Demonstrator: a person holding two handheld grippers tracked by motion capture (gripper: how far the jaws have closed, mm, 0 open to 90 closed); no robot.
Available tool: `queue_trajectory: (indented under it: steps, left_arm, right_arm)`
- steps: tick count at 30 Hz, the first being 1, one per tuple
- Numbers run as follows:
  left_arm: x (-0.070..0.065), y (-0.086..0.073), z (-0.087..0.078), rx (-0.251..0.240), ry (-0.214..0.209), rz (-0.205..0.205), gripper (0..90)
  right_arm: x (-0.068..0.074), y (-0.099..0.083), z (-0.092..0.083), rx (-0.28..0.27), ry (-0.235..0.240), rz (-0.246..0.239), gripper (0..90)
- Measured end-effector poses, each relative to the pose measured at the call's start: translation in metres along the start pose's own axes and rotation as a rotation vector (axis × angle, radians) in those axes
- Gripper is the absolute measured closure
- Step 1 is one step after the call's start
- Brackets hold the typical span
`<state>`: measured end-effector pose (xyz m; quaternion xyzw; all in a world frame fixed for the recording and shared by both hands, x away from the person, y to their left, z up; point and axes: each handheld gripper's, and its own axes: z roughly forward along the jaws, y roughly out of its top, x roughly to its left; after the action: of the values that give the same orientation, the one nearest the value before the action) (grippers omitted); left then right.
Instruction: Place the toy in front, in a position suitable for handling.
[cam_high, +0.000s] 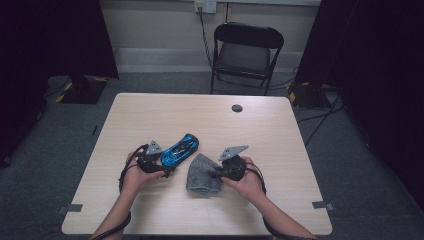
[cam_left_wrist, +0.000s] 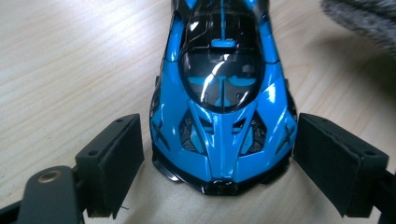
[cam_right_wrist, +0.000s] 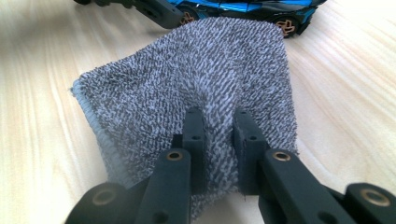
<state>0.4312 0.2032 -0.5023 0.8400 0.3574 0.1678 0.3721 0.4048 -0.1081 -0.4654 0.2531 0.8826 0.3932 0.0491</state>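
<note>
A glossy blue and black toy car (cam_high: 180, 149) lies on the pale wooden table (cam_high: 150, 115), angled toward the far right. My left gripper (cam_high: 166, 167) is at its near end. In the left gripper view the car's nose (cam_left_wrist: 223, 116) sits between the two black pads (cam_left_wrist: 114, 158), which flank it with a thin gap on the left side. A grey knitted cloth (cam_high: 201, 175) lies just right of the car. My right gripper (cam_high: 216, 174) is shut on a raised fold of that cloth (cam_right_wrist: 187, 79), the jaws (cam_right_wrist: 218, 116) close together with fabric bunched between them.
A small round black disc (cam_high: 237, 108) sits near the table's far edge. A black folding chair (cam_high: 247, 50) stands behind the table. Grey tape marks (cam_high: 74, 207) lie at the near corners. Dark stands and cables flank the table on the floor.
</note>
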Motion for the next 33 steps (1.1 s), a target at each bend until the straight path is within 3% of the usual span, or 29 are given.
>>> queue_trajectory:
  steps: [3, 7, 13, 16, 33]
  left_arm:
    - [0.000, 0.000, 0.001, 0.007, -0.003, -0.008, 16.2]
    - [0.001, 0.002, 0.001, -0.020, -0.005, -0.004, 16.6]
    - [0.000, 0.003, 0.004, 0.000, -0.012, 0.009, 18.3]
    - [-0.001, 0.003, 0.004, -0.010, -0.012, 0.020, 24.4]
    - [-0.001, 0.003, 0.003, -0.011, -0.012, 0.012, 25.3]
  right_arm:
    - [0.000, 0.000, 0.000, 0.003, 0.000, 0.001, 78.2]
    - [-0.002, -0.001, 0.000, 0.006, -0.001, 0.009, 78.2]
    - [-0.005, 0.002, 0.000, 0.012, -0.002, 0.013, 78.2]
    - [-0.006, 0.003, 0.001, 0.015, -0.004, 0.017, 78.2]
    - [-0.018, 0.010, -0.009, 0.002, -0.038, 0.050, 78.2]
